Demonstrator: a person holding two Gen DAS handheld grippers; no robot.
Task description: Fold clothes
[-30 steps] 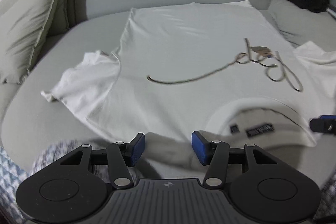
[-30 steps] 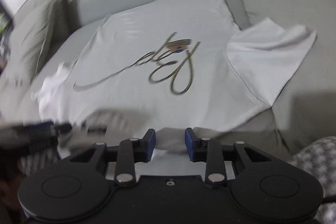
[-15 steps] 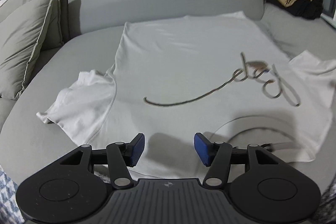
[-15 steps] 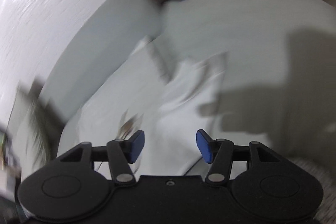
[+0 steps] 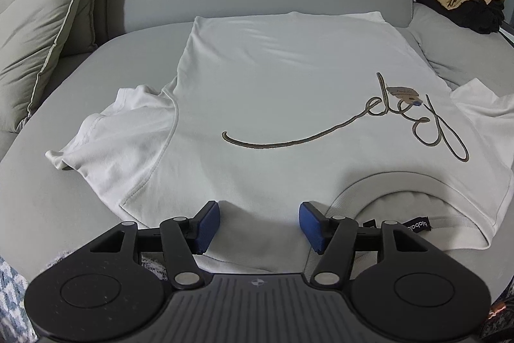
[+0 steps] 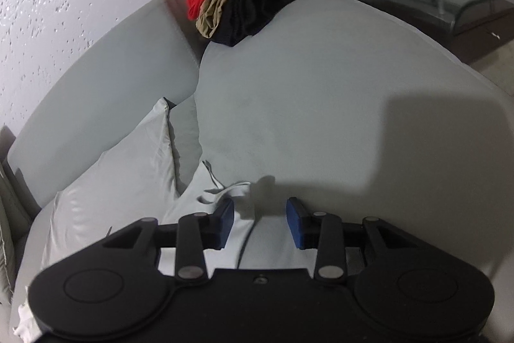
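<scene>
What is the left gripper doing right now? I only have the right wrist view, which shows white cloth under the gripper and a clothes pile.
Observer: The left gripper hangs over the near edge of a white T-shirt. Its jaws have just been opening, and nothing is pinched between them.
Operator: Is the shirt laid out?
Observer: Yes, it lies flat on the sofa, collar nearest the camera, lettering facing up.
Operator: And the far sleeve?
Observer: That sleeve lies out to the side, rumpled and not yet folded in.
</scene>
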